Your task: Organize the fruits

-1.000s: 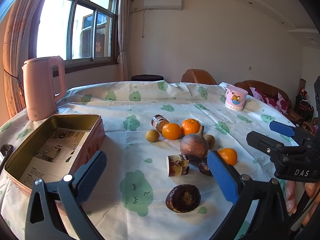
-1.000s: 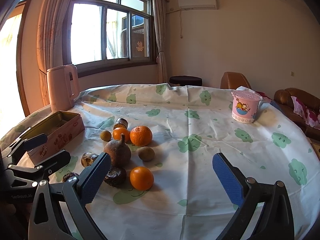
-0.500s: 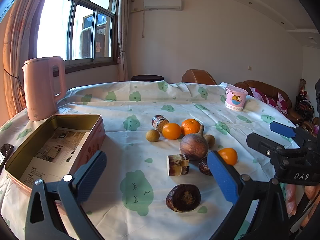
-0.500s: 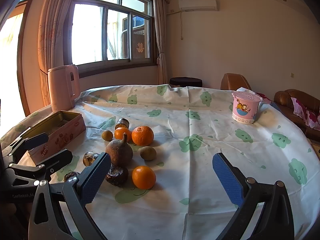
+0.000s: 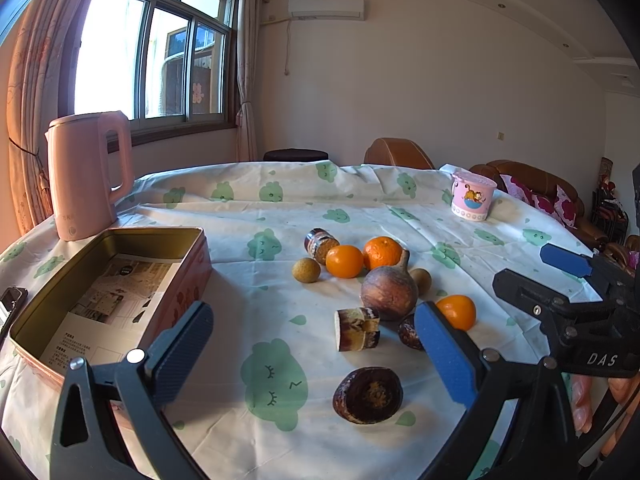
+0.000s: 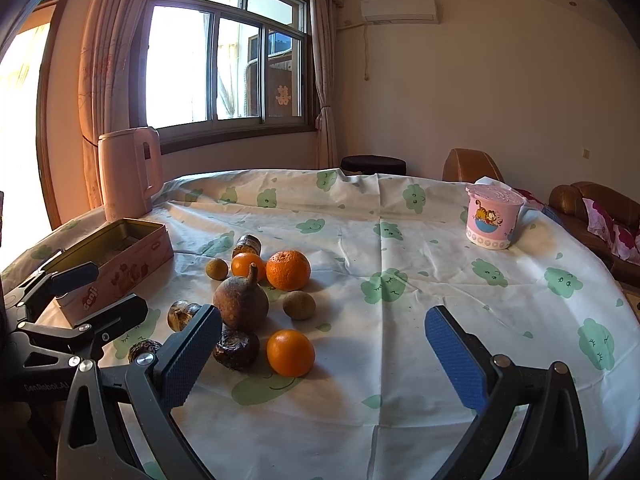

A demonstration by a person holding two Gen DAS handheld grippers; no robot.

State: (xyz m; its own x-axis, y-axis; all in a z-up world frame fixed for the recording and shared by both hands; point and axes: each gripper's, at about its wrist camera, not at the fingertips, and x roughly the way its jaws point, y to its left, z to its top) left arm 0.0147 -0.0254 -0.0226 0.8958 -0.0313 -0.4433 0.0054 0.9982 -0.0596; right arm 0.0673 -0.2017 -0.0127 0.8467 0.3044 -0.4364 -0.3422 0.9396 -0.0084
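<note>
left wrist view: left gripper spread wide, empty; fruits clustered at 1 o'clock, open tin box at 10 o'clock. right gripper also spread, empty.

The open tin box is metal, gold and shiny inside, with printed paper on its bottom. The tablecloth is matt cloth with creases. The oranges have glossy skin, the brown pear-shaped fruit looks dull and rough. The pink kettle is smooth plastic
</note>
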